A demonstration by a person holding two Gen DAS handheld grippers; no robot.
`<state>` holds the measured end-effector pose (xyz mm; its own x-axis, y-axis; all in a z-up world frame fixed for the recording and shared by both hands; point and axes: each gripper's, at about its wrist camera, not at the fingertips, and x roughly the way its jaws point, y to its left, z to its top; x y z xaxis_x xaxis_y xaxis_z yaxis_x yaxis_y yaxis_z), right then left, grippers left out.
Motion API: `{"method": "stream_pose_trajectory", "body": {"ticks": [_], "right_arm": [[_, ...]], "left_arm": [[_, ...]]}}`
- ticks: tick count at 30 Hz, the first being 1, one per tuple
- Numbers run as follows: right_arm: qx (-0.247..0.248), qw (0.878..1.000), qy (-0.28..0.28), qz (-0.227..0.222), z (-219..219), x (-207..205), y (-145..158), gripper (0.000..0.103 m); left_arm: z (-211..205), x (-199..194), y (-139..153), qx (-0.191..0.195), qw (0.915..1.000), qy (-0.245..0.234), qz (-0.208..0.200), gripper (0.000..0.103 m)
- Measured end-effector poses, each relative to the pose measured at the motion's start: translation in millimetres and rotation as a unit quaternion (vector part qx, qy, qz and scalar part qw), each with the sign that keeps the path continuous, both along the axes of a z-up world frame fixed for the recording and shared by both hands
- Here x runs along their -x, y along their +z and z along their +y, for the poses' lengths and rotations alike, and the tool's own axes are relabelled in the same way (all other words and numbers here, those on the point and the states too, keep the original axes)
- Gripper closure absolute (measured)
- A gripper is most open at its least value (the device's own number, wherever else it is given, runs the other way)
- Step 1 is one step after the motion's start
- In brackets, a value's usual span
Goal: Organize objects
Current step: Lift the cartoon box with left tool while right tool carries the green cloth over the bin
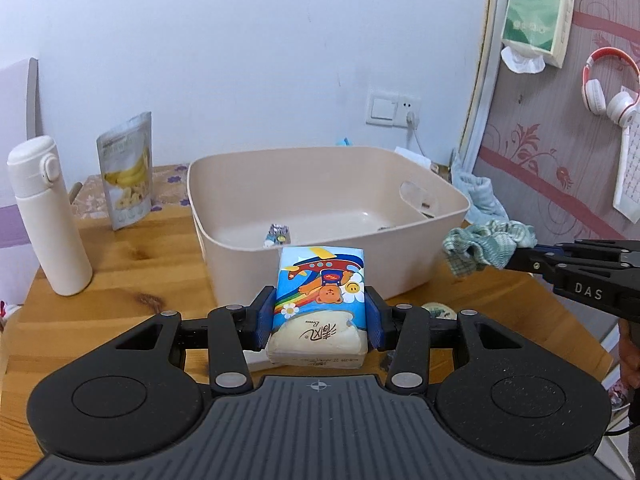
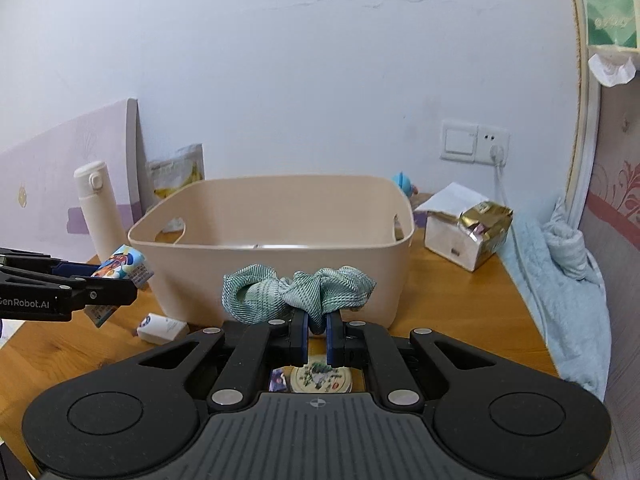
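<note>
Left wrist view: the left gripper [image 1: 320, 320] clamps a tissue pack [image 1: 320, 300] between its blue pads, the pack held above the wooden table [image 1: 120, 280], just in front of the near wall of the beige bin [image 1: 320, 184]. To the right, the right gripper [image 1: 516, 260] pinches a green scrunchie [image 1: 488, 244] beside the bin's right corner. Inside the bin lies a small wrapped item [image 1: 277, 235]. Left of the bin stand a white bottle [image 1: 44, 216] and, farther back, a banana-chip pouch [image 1: 127, 172]. Right wrist view: the jaws are nearly together on the scrunchie [image 2: 300, 292], which hangs before the bin wall; a round tin [image 2: 321, 378] lies on the table beneath the fingers, a small white packet [image 2: 162, 327] to the left.
</note>
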<state>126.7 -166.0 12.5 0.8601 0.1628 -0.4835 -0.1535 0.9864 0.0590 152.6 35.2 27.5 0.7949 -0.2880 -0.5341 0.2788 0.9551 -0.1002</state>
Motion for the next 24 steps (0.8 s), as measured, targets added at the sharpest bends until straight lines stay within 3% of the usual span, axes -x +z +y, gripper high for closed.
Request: {"method": "stream_pose_trajectory", "body": {"ticks": [24], "right_arm": [[0.012,0.997,-0.016,-0.077,-17.3,-23.3,53.5,0.094]], "left_arm": [[17.2,-44.2,58.8,-0.010,0.9964,0.023,-0.080,0.056]]}}
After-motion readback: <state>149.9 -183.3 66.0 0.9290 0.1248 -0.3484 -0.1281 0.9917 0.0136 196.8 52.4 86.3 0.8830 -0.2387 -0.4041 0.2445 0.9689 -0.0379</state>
